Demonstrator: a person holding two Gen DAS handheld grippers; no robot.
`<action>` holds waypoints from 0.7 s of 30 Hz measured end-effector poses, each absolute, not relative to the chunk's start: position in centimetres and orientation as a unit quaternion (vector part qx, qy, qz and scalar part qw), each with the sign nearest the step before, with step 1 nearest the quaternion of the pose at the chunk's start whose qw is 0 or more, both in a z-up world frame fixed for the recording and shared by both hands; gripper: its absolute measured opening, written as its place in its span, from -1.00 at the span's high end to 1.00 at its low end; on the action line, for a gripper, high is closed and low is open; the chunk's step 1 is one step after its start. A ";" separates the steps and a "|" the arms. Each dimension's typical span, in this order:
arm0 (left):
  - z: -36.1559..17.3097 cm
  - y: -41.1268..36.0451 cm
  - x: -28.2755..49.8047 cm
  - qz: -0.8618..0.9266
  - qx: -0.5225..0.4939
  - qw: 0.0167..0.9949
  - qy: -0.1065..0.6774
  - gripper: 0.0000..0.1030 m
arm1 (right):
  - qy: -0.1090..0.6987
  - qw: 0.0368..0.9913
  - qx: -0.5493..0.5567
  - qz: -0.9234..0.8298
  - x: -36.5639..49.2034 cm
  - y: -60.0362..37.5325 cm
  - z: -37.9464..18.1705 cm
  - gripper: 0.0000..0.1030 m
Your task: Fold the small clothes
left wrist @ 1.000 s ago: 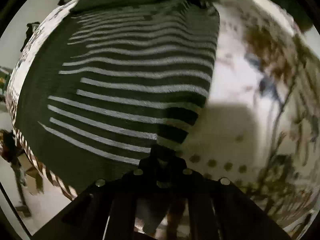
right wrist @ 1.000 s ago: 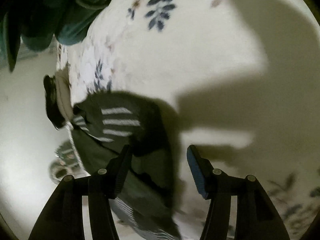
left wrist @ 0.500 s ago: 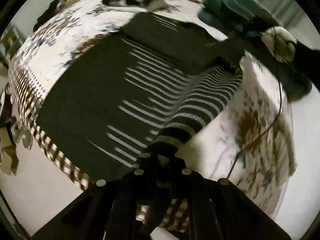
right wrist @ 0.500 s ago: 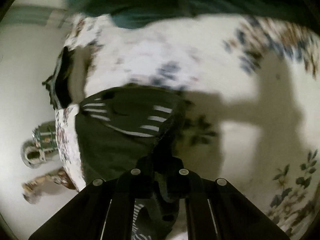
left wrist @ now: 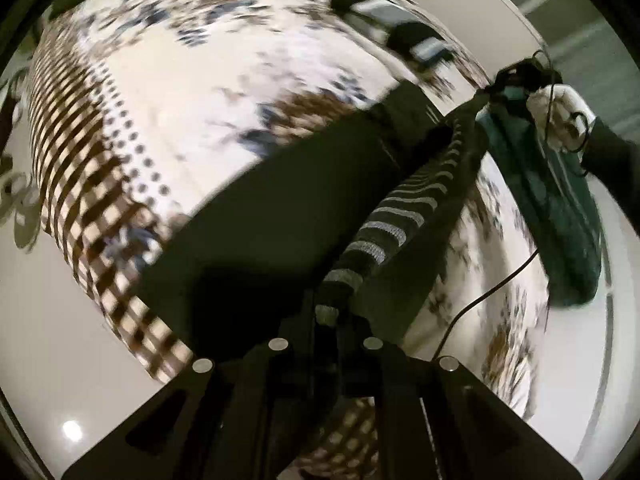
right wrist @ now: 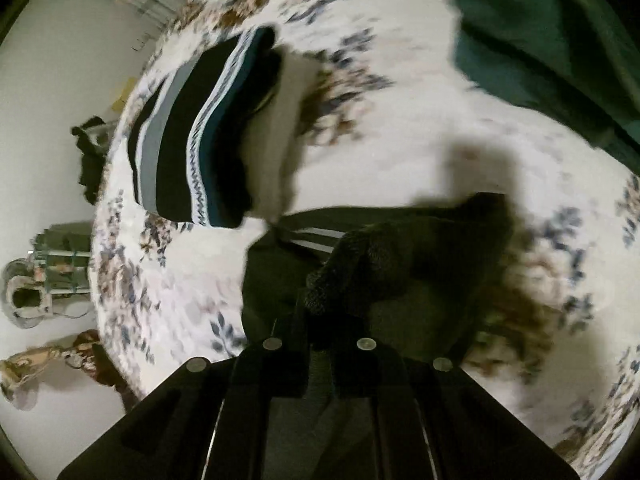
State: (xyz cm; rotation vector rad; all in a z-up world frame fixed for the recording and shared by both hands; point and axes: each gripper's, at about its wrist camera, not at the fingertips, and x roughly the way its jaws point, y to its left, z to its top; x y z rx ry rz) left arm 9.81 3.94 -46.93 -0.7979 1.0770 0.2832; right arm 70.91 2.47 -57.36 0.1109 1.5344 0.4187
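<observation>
A dark knit garment with pale stripes (left wrist: 384, 224) hangs stretched between my two grippers above a floral bedspread (left wrist: 208, 80). My left gripper (left wrist: 330, 314) is shut on one striped corner of it. My right gripper (right wrist: 320, 320) is shut on another dark corner (right wrist: 360, 264), and it also shows far off in the left wrist view (left wrist: 492, 92), held by a gloved hand (left wrist: 560, 116). The lower part of the garment (left wrist: 280, 200) drapes over the bed.
A folded black, grey and teal striped garment (right wrist: 200, 136) lies on the bed at the back. A dark teal cloth (right wrist: 552, 32) lies along the bed's right side, also in the left wrist view (left wrist: 560, 216). A cable (left wrist: 480, 300) hangs nearby. The bed edge has a checked border (left wrist: 92, 200).
The right gripper closed on a corner of the garment. Both grippers have lifted it off the bed, and the flat striped cloth now hangs stretched between them.
</observation>
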 end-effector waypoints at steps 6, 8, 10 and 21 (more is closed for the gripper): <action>-50.7 9.9 9.1 0.139 -0.409 0.750 0.502 0.90 | 0.704 0.692 -0.013 0.160 70.7 12.6 -62.8 0.87; -52.7 10.8 9.1 0.131 -0.419 0.737 0.514 0.89 | 0.711 0.687 -0.036 0.142 70.7 14.7 -64.6 0.87; -54.9 11.5 9.4 0.116 -0.434 0.720 0.529 0.84 | 0.726 0.672 -0.049 0.134 70.8 16.0 -66.7 0.86; -56.0 17.3 5.3 0.133 -0.488 0.679 0.532 -0.15 | 0.753 0.621 0.030 0.217 61.4 9.8 -63.3 -0.23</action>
